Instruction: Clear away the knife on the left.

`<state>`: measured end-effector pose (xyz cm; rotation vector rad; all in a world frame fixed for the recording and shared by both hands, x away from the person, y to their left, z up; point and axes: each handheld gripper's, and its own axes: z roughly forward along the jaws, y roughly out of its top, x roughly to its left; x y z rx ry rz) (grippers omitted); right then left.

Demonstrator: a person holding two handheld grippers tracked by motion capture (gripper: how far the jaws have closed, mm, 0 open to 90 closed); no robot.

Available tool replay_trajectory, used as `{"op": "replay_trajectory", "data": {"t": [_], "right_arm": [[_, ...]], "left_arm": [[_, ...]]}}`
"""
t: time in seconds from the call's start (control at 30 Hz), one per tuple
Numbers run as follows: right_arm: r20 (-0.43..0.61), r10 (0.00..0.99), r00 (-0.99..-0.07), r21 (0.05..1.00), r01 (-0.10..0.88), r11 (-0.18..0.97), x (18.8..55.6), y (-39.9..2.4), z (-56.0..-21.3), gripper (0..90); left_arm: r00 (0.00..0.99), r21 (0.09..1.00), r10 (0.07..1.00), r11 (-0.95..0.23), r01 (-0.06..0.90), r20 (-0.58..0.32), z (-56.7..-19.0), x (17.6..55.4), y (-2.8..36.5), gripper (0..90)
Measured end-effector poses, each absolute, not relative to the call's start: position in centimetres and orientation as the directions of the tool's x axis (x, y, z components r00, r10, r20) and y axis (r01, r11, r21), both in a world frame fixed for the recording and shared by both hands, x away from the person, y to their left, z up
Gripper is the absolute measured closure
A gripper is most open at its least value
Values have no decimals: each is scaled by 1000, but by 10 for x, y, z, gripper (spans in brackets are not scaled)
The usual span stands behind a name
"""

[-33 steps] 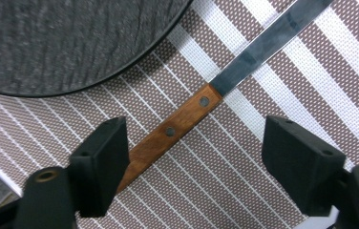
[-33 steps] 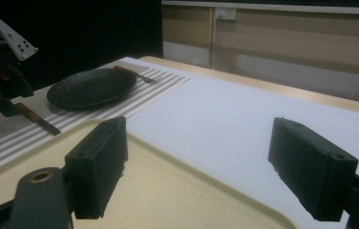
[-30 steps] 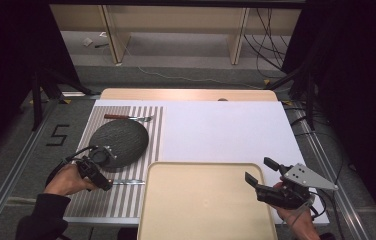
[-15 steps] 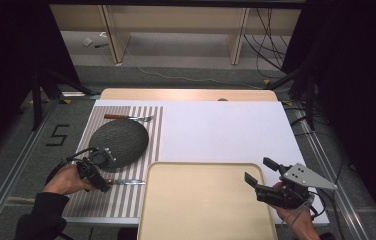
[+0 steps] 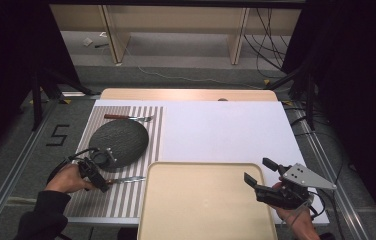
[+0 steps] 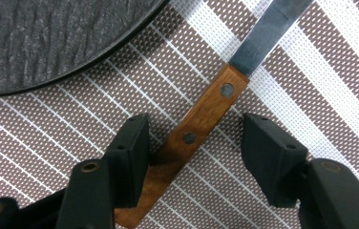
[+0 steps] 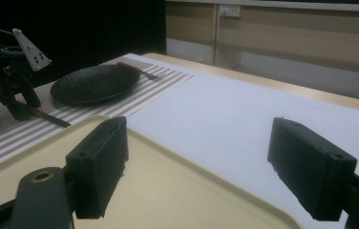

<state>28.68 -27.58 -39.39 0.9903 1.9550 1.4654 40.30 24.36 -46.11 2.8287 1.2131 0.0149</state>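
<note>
A knife with a wooden handle [image 6: 201,119] and steel blade [image 6: 268,33] lies on the striped placemat [image 5: 141,130], in front of a dark oval plate [image 5: 118,141]. My left gripper [image 5: 98,182] points down over the handle. Its jaws have just been closing and stand either side of the handle [image 6: 187,139]; the left jaw is close against the wood and the right jaw is still apart from it. My right gripper [image 5: 258,170] hovers open over the right part of the beige tray [image 5: 206,200], with nothing between its jaws [image 7: 196,157].
A fork [image 5: 128,118] lies on the placemat behind the plate. A white mat [image 5: 226,132] covers the table to the right of the placemat. The tray's rim [image 7: 96,121] rises between my right gripper and the knife [image 7: 53,119].
My left gripper has edged slightly nearer the knife handle, and its jaws have narrowed around it. The right gripper has stayed in place.
</note>
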Motion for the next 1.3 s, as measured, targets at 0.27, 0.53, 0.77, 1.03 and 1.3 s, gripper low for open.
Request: {"op": "replay_trajectory", "data": {"t": [0.27, 0.53, 0.77, 1.03, 1.3], "right_arm": [[33, 790, -613, 955, 252, 156, 287, -276, -394, 224], [31, 789, -614, 954, 252, 159, 287, -276, -394, 224], [30, 788, -616, 954, 252, 160, 286, -275, -393, 225], [30, 787, -616, 953, 256, 164, 286, -275, -394, 224], [30, 788, -615, 955, 251, 160, 286, -276, -393, 225]], "left_arm": [[685, 48, 728, -684, 728, -9, -460, 402, 242, 564], [718, 49, 696, -717, 695, -10, -459, 400, 237, 682], [756, 49, 655, -755, 654, 4, -459, 396, 232, 757], [755, 71, 655, -753, 655, -20, -455, 394, 230, 760], [727, 90, 687, -723, 685, -12, -445, 395, 226, 762]]}}
